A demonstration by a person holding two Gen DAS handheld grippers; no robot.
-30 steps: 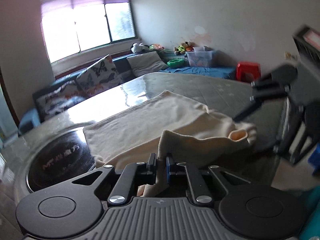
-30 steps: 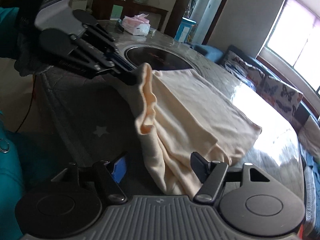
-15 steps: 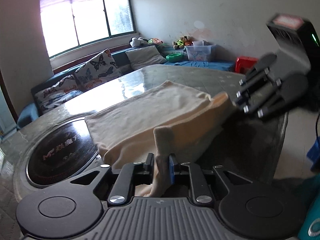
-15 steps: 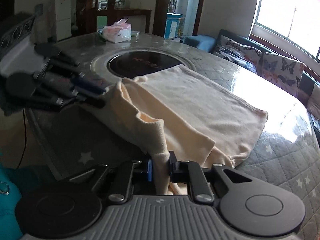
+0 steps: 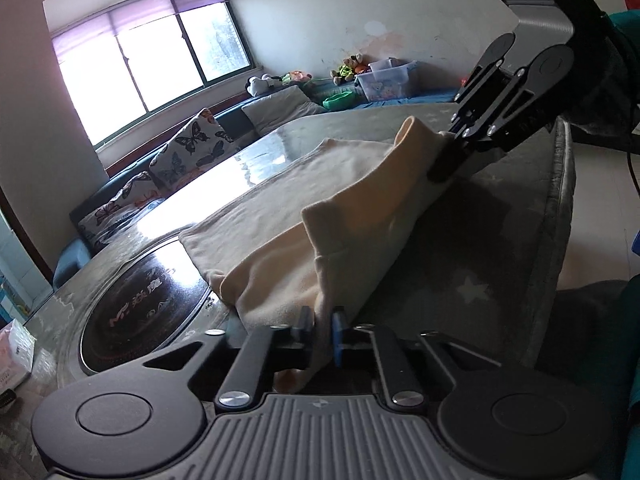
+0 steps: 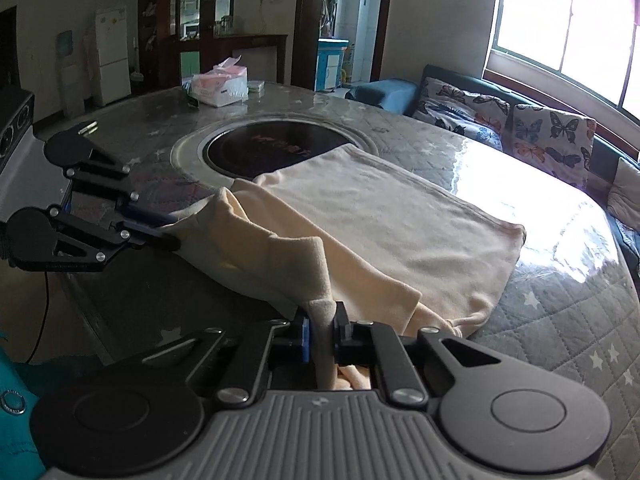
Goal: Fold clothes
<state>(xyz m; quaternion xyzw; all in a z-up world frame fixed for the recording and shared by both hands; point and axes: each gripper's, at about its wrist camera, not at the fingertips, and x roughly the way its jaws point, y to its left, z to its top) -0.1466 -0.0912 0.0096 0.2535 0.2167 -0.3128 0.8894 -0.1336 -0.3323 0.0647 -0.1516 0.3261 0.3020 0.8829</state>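
cream garment (image 6: 384, 216) on quilted table (image 6: 560, 312); left gripper (image 5: 322, 326), right gripper (image 6: 320, 326) both pinch its edge; sofa (image 6: 520, 128) behind, perhaps.

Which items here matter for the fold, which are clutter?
In play:
cream garment
left gripper, jaws shut on it
right gripper, jaws shut on it

Clutter:
tissue pack
round cooktop
butterfly cushions

The cream garment (image 6: 384, 220) hides part of the round black plate (image 6: 264, 148) set in the worktop (image 6: 560, 320). Behind the plate, the print on the tissue pack (image 6: 220, 88) is too small to read.
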